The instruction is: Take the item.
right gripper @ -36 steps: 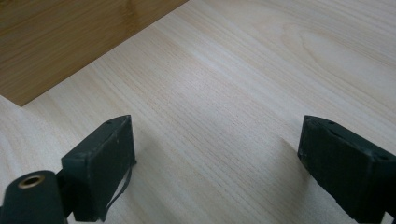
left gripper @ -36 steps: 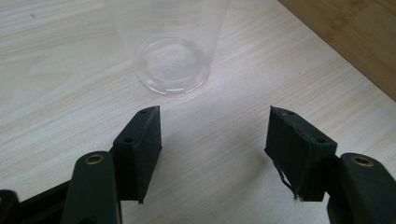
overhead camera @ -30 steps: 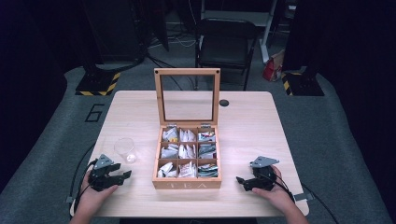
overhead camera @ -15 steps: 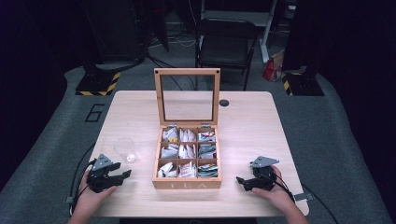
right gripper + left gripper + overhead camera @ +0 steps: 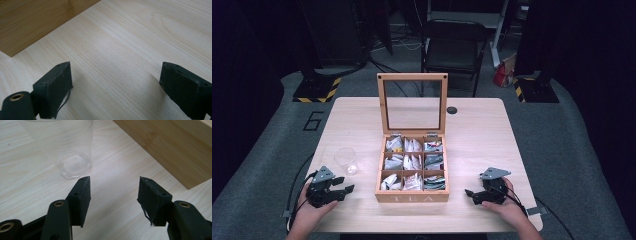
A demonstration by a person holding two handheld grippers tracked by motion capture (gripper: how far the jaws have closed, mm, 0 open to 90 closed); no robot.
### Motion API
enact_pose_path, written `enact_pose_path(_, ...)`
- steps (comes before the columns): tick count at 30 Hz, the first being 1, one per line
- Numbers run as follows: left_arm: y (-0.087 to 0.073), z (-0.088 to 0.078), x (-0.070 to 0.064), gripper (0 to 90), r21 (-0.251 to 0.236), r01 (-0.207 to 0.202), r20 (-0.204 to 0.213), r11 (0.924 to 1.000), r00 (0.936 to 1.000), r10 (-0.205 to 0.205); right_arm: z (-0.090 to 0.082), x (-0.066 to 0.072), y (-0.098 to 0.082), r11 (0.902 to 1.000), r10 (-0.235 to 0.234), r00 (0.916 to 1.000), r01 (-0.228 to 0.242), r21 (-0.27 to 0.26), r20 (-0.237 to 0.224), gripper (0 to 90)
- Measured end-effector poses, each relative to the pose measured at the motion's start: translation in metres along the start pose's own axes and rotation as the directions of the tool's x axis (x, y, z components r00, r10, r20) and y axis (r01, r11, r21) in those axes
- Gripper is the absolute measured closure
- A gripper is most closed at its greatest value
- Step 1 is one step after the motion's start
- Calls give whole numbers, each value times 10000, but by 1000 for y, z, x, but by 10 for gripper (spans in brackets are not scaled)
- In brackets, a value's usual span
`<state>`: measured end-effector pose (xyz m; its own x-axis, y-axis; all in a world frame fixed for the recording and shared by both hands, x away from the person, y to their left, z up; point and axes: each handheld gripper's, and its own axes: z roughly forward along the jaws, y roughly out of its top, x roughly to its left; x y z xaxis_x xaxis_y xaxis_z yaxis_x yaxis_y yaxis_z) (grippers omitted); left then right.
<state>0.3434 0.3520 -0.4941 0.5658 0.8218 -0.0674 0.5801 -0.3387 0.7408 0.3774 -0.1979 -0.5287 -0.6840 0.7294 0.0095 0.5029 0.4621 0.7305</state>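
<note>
in left gripper view, clear cup (image 5: 65,147) beside open fingers (image 5: 82,195)

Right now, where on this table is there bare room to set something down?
Free: the wide strip right of the tea box, between it and the table edge, and the far left corner beside the raised lid. Crowded: near left, around the clear cup and left tongs.

A recording lab: dark curtains (image 5: 257,75), floor cables (image 5: 402,45), hazard-striped stand bases (image 5: 317,90).
</note>
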Motion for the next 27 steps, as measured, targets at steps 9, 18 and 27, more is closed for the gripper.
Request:
enact_pose_path(9,6,-1,-8,467,-67,-222,313,9997,9993,224,0,0,0,10000,2,10000,-2,-3,-16,102)
enact_pose_path(18,10,2,-13,488,16,-327,593,9995,9977,325,0,0,0,10000,-1,10000,1,0,0,102)
enact_pose_path(27,23,6,-15,524,-26,-671,649,9977,9956,671,0,0,0,10000,-6,10000,6,-1,11,102)
